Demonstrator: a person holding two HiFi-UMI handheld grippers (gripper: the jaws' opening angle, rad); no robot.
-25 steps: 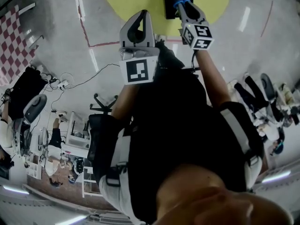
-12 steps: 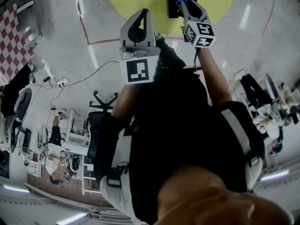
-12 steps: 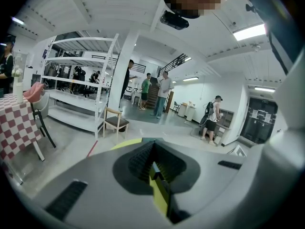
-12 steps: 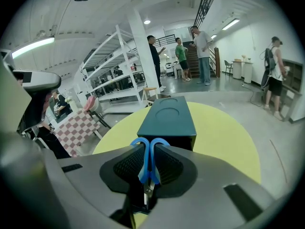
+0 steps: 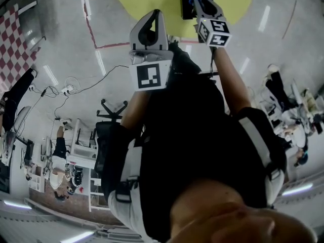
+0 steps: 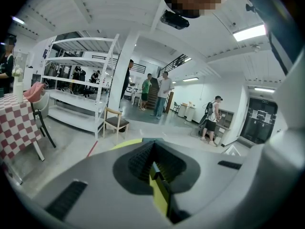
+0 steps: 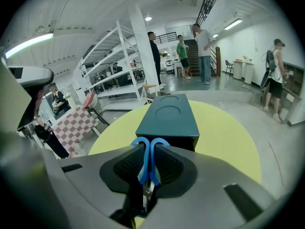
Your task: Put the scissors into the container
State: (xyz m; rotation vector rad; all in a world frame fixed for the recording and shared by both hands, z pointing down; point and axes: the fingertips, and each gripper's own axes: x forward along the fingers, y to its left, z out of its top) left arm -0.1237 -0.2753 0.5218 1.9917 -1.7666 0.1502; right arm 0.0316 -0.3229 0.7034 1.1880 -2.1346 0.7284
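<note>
- Here, right gripper (image 7: pixel 148 150) clamped on scissors (image 7: pixel 143 170), blue handles foremost, just near of the container (image 7: pixel 169 116).
- Left gripper (image 6: pixel 153 152): jaws together, empty.
- Best practice: align scissors with container before unclamping.

Blue scissors (image 7: pixel 143 168), dark teal container (image 7: pixel 167 116), yellow surface (image 7: pixel 224 132)

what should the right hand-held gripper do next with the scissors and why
Probably carry the right hand-held gripper forward over the container: it is shut on the scissors, whose blue handles sit just short of it, not inside.
</note>
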